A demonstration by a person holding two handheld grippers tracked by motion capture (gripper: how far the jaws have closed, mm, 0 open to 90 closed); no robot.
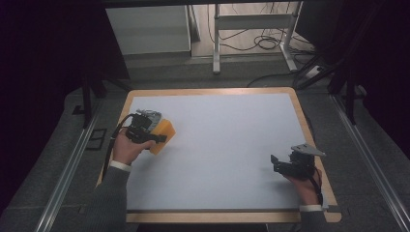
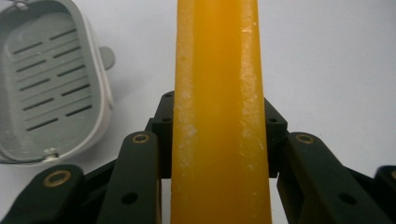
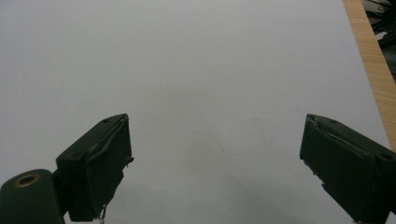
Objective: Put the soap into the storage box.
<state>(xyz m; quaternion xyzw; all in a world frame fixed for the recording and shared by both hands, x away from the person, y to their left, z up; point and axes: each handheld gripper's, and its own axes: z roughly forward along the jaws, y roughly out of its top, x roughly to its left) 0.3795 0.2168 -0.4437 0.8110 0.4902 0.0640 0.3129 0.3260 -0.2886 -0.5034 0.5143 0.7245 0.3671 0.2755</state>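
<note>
Orange and flat, a sponge-like pad sits near the table's left edge from above, held by the left hand-held gripper. Close up, both jaws squeeze its thin edge beside a grey slotted soap dish; it looks light and squashy. The right hand-held gripper is wide apart, holding nothing.

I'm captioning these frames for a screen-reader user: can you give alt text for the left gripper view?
The left tool is shut on a yellow-orange block, which runs up the middle between its two black jaws. To the left, a grey soap dish with a slotted base lies on the white table surface.
</note>
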